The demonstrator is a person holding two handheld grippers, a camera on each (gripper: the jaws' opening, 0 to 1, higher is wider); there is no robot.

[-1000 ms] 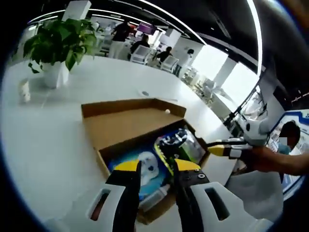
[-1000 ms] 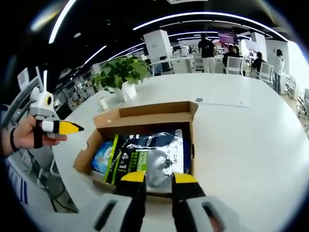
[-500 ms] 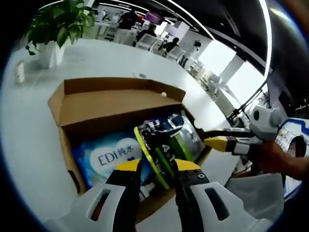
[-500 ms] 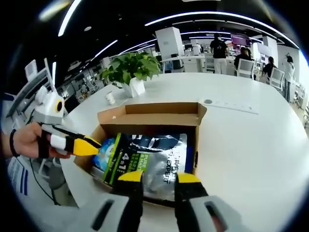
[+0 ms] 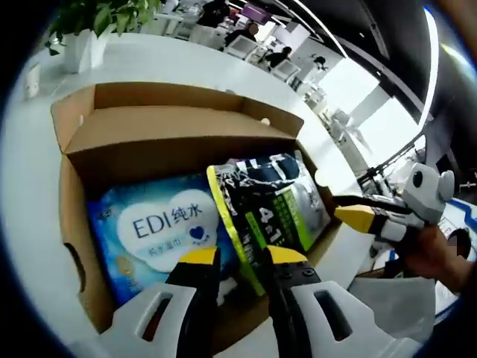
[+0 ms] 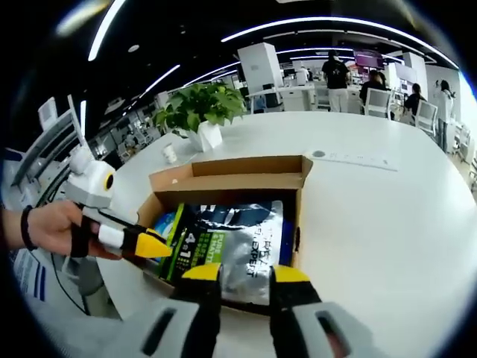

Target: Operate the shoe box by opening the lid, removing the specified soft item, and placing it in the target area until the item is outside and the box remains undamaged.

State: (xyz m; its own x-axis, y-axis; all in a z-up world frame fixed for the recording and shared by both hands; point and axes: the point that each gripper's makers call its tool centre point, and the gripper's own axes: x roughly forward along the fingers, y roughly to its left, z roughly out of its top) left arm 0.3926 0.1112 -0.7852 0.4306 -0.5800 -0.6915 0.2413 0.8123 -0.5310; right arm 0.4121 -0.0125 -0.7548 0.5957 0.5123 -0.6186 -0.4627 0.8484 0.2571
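An open cardboard shoe box [image 5: 74, 171] sits on the white table with its lid flap folded back. Inside lie a blue soft pack [image 5: 160, 231] printed "EDI" and a silver and green pouch [image 5: 272, 205]. My left gripper [image 5: 242, 257] hangs open just over the box's near edge, with the pouch's green edge running down between its yellow tips. My right gripper [image 5: 358, 218] comes in from the right beside the box wall. In the right gripper view the box [image 6: 223, 173] holds the pouch [image 6: 238, 239]. My right gripper [image 6: 237, 274] stands open at its near rim. The left gripper [image 6: 153, 245] reaches the box's left side.
A potted green plant [image 6: 201, 112] and a small white bottle [image 6: 170, 153] stand behind the box. A grey round disc [image 6: 319, 154] lies on the table [image 6: 387, 224] to the back right. A hand [image 6: 52, 227] holds the left gripper. People and chairs are far off.
The left gripper has moved closer and lower over the box, so the pouch and blue pack loom larger. In the right gripper view its tip has gone further in along the box's left side.
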